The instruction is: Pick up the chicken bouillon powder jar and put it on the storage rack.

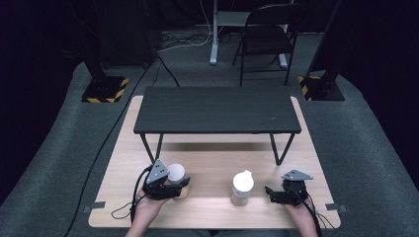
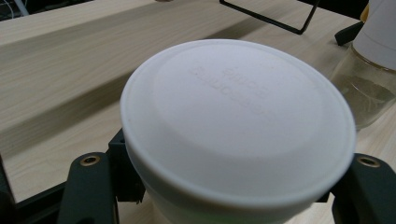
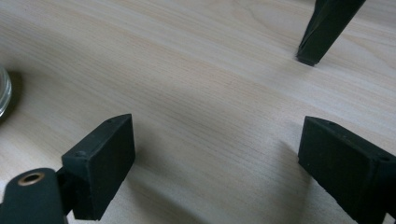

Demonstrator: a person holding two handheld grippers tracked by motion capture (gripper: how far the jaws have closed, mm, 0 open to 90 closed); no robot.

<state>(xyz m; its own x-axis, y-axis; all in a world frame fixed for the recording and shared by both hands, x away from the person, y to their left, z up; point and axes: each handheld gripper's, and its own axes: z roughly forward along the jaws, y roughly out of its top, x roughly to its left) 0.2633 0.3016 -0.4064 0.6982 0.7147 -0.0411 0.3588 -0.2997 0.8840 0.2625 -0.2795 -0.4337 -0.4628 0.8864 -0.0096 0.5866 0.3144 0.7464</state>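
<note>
Wooden table (image 1: 212,168): left tool (image 1: 179,189) clamps white-lidded jar (image 2: 236,126); right tool (image 3: 215,158) wide, empty.

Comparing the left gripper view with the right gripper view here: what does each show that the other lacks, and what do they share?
Left gripper view: a white-lidded jar close up, clamped between the left gripper jaws, which press its sides, and the spouted white cap of a glass bottle.

Right gripper view: the right gripper with jaws wide apart over bare wood.

Both: the wooden tabletop and a black leg of the small table.
</note>
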